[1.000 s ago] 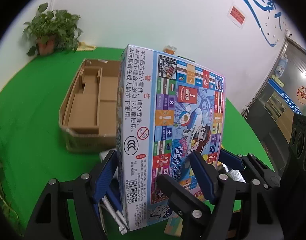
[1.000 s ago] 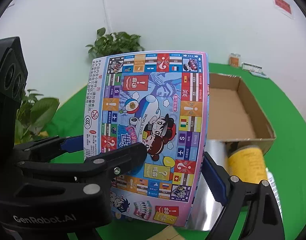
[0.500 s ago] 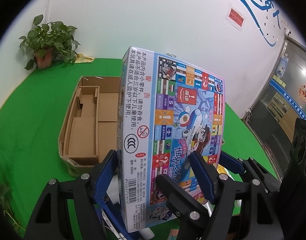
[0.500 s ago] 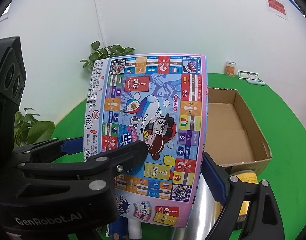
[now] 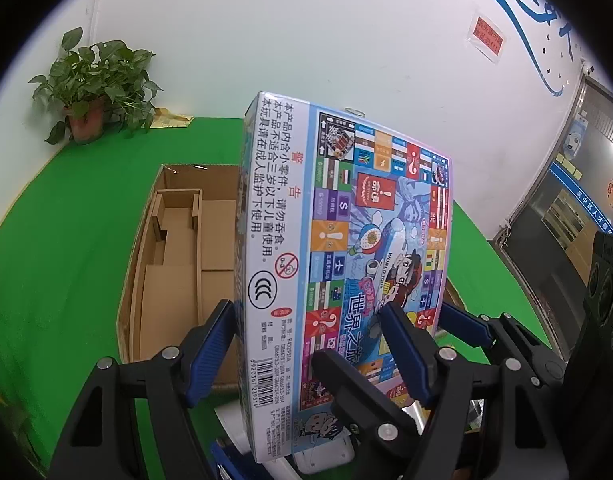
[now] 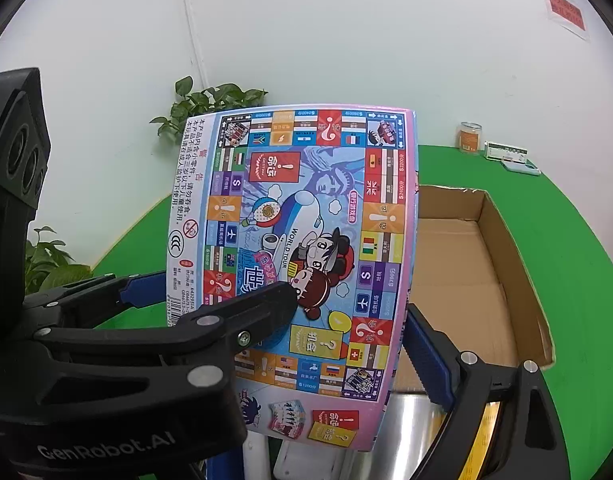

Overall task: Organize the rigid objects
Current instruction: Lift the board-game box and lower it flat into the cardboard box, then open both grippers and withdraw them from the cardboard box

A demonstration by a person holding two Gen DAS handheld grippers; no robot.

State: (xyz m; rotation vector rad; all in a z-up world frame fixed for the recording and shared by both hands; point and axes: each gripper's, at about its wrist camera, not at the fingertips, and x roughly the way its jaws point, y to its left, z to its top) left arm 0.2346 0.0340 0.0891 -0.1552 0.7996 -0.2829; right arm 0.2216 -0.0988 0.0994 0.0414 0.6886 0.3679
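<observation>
Colourful board game box (image 5: 346, 264) held upright in the air, clamped across its thickness by left gripper (image 5: 306, 348) and edge to edge by right gripper (image 6: 346, 320), near open cardboard carton (image 6: 486, 280). Best carried level, both grips firm, lowered flat onto bare carton floor.

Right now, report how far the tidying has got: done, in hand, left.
Done: nothing visible; the cardboard box shows only its own inserts. In hand: the board game box, upright, gripped by both the left gripper and the right gripper, in front of the cardboard box. Left: putting it in, then the items below, including a yellow can and white pieces.
</observation>
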